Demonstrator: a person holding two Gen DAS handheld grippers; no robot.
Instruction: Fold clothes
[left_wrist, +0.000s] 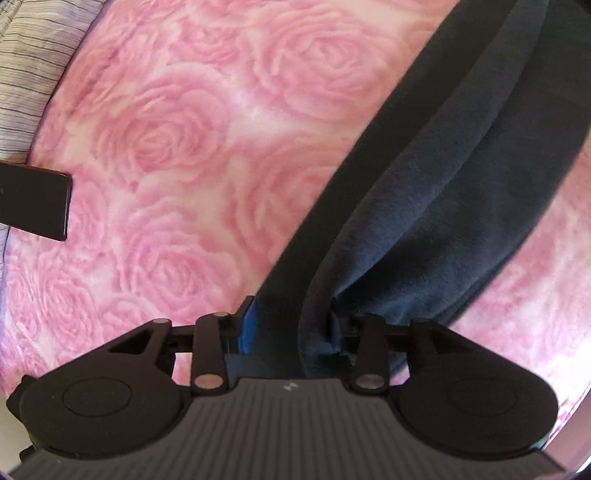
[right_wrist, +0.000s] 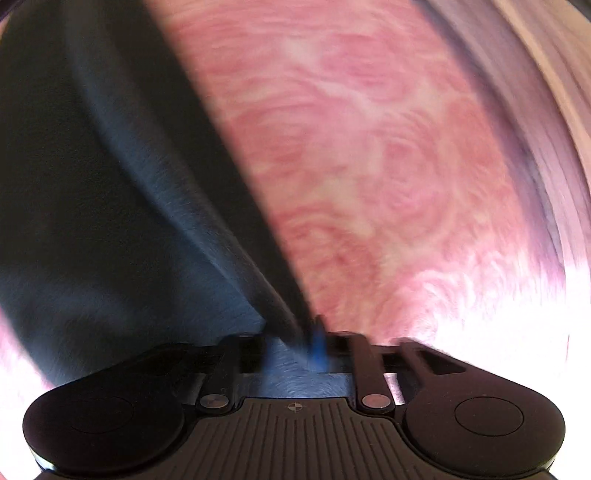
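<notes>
We are holding a dark navy garment (left_wrist: 436, 206) stretched above the pink rose blanket (left_wrist: 177, 147), the left gripper (left_wrist: 291, 325) pinching one edge and the right gripper (right_wrist: 295, 343) pinching another. It is looking soft, light and droopy, so we are gripping at hems.

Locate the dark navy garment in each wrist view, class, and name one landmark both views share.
Left wrist view: the dark navy garment runs from upper right down to bottom centre.
Right wrist view: the garment fills the left side.
Shared landmark: the pink rose-patterned blanket beneath it.
</notes>
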